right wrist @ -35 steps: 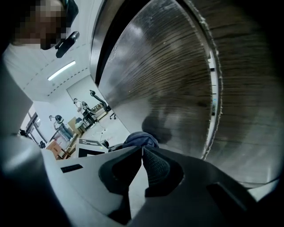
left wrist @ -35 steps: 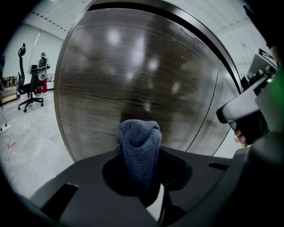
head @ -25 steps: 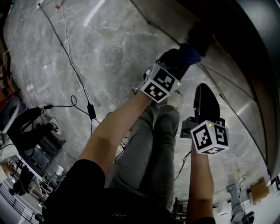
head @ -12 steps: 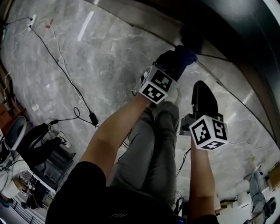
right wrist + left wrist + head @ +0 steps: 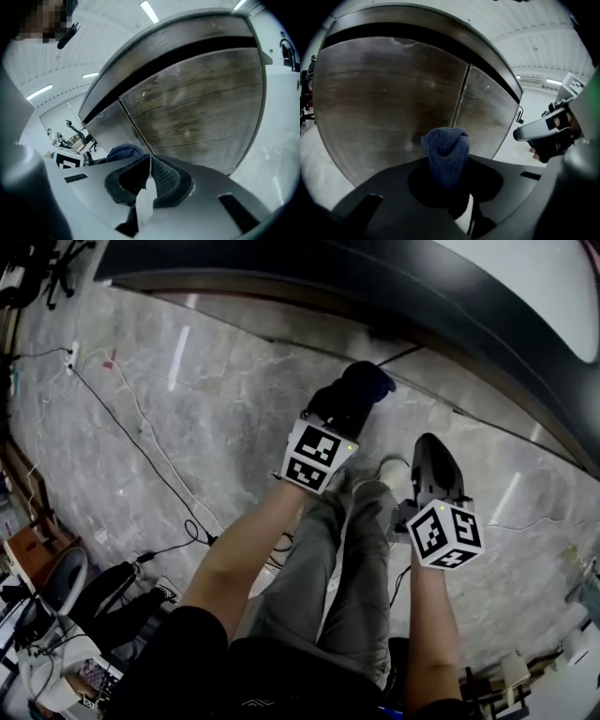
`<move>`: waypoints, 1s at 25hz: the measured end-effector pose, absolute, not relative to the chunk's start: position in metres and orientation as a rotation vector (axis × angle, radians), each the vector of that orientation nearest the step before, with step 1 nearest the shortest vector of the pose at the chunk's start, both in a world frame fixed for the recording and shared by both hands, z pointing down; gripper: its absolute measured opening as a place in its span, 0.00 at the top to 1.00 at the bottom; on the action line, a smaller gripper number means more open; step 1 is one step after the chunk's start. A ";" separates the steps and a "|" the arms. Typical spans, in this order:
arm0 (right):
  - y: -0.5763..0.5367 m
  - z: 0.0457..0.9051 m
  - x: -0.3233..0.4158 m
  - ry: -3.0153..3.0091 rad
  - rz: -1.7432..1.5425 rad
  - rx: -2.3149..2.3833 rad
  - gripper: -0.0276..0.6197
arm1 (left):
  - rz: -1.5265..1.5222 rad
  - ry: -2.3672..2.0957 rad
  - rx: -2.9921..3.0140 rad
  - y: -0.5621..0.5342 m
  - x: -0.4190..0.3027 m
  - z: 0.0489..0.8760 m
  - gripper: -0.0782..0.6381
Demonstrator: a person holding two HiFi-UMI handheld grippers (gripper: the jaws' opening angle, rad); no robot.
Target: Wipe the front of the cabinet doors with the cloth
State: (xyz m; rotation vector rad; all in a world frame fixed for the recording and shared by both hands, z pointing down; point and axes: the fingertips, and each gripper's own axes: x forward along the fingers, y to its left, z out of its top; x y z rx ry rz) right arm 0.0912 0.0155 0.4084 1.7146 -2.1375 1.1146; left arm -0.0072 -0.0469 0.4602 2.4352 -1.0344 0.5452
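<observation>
A dark blue cloth (image 5: 446,152) is bunched between the jaws of my left gripper (image 5: 446,171), which is shut on it. The cloth's tip points at the brown wood-grain cabinet doors (image 5: 393,98), close to the seam (image 5: 460,101) between two doors; I cannot tell if it touches. In the head view the left gripper (image 5: 349,401) holds the cloth (image 5: 373,379) just below the dark cabinet front (image 5: 394,282). My right gripper (image 5: 429,451) hangs lower and to the right, away from the cabinet. Its jaws (image 5: 149,171) are shut with nothing between them.
Black and white cables (image 5: 159,465) trail over the grey marble floor (image 5: 216,399) on the left. The person's legs (image 5: 337,559) stand directly below the grippers. Chairs and equipment (image 5: 56,615) crowd the lower left corner.
The view has swung so the cabinet now runs across the top. Both grippers sit lower in the frame, and the left one still holds the cloth.
</observation>
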 end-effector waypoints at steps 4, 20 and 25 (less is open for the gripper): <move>0.024 0.386 0.098 -2.156 1.102 1.781 0.90 | 0.463 -1.028 2.507 -0.048 0.009 0.415 0.79; 0.059 0.368 0.188 -2.180 1.116 1.892 0.90 | 0.347 -1.186 2.541 -0.059 0.061 0.355 0.79; 0.063 0.360 0.220 -2.195 1.103 1.926 0.90 | 0.372 -1.160 2.572 -0.055 0.092 0.352 0.79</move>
